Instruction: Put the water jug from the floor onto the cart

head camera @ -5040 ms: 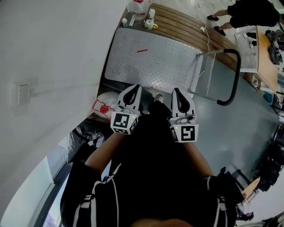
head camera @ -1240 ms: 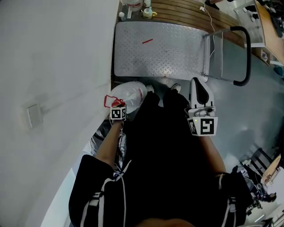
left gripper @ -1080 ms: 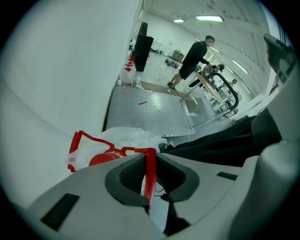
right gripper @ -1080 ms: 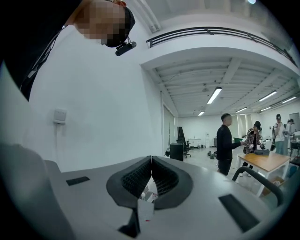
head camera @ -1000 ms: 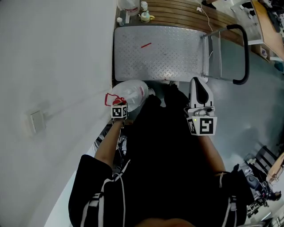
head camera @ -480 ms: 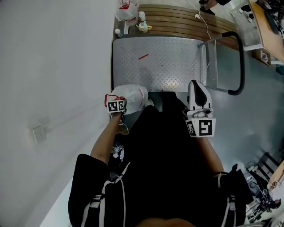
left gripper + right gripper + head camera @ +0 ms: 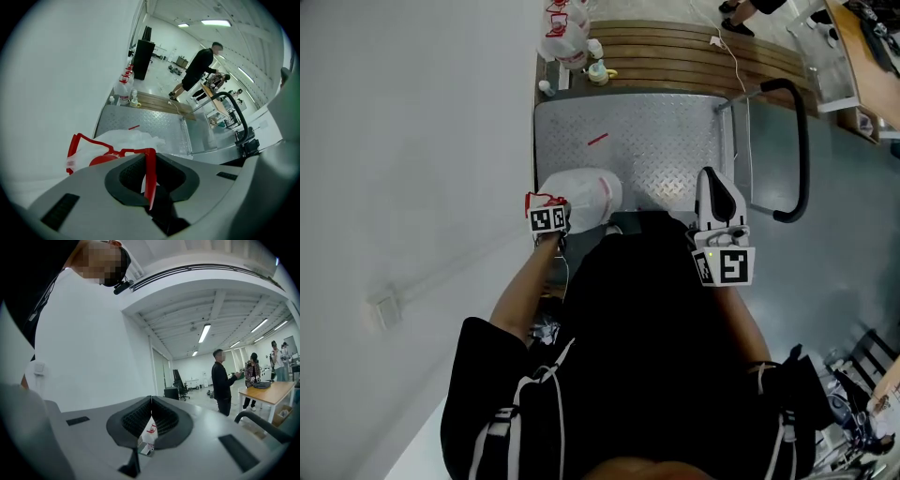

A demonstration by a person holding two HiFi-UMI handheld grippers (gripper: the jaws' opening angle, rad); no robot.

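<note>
Gripping jug [image 7: 581, 195] by red handle [image 7: 150, 176] with left gripper [image 7: 149, 183], over cart's [image 7: 661, 141] 7 o'clock corner (whether touching it, unclear). Carrying right gripper [image 7: 151, 403] at jug's 3 o'clock, jaws together, empty.

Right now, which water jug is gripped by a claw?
The jug at the cart's near edge: the left claw is shut on its red handle. The other jugs stand untouched by the wall beyond the cart.
</note>
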